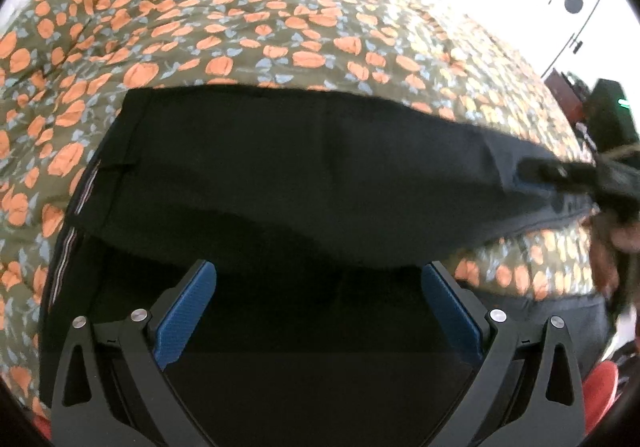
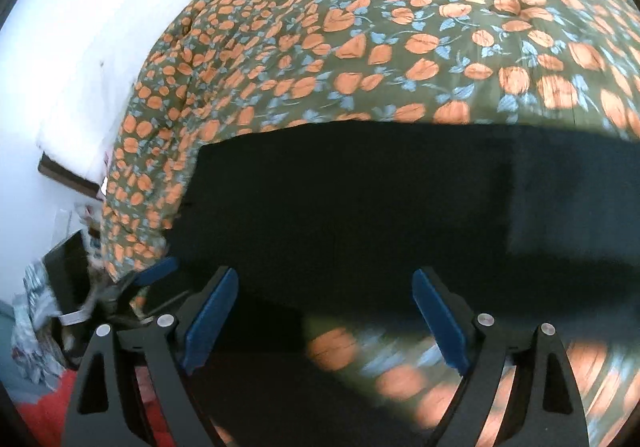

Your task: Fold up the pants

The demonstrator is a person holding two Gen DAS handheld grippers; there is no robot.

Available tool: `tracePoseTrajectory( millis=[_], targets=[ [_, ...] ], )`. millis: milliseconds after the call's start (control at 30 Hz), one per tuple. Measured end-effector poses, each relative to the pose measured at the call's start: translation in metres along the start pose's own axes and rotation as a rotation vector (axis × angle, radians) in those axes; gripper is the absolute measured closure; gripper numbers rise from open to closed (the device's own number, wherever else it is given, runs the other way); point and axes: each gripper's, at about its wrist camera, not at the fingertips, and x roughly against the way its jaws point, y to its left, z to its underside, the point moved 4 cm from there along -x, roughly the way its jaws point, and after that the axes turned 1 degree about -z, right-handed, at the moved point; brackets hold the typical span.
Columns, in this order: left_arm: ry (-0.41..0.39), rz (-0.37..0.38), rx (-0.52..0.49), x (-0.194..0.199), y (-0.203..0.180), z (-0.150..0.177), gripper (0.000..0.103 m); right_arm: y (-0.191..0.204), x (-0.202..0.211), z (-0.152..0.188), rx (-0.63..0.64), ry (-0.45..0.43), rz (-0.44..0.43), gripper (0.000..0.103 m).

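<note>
Left wrist view shows the dark pants (image 1: 304, 167) across mid-frame on the floral bedspread (image 1: 240, 19), seemingly folded over already with more folding probably left, while the left gripper (image 1: 320, 311) and right gripper (image 2: 324, 319) both gape empty.

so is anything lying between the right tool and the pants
Nothing visible does. The right tool is open directly over the black pants, which lie on the floral bedspread with no other item on them.
</note>
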Motion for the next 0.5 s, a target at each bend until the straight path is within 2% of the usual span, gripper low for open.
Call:
tracePoseTrajectory(
  millis=[100, 233, 367, 433, 467, 500],
  targets=[
    [0.022, -0.029, 0.005, 0.004, 0.005, 0.013, 0.001, -0.063, 0.005, -0.006, -0.002, 0.005, 0.041, 0.015],
    [0.042, -0.054, 0.035, 0.011, 0.013, 0.025, 0.001, -0.185, 0.053, -0.004, -0.097, -0.052, 0.200, 0.015],
    [0.047, -0.073, 0.070, 0.015, 0.018, 0.031, 0.001, -0.323, 0.152, 0.017, -0.270, -0.176, 0.393, 0.015],
    [0.055, -0.076, 0.076, 0.013, 0.017, 0.031, 0.001, -0.376, 0.191, 0.031, -0.367, -0.191, 0.524, 0.015],
    [0.061, -0.080, 0.073, 0.011, 0.015, 0.031, 0.001, -0.412, 0.219, 0.044, -0.457, -0.197, 0.609, 0.015],
    [0.066, -0.085, 0.064, 0.009, 0.012, 0.031, 0.001, -0.427, 0.235, 0.050, -0.502, -0.223, 0.624, 0.015]
  ],
)
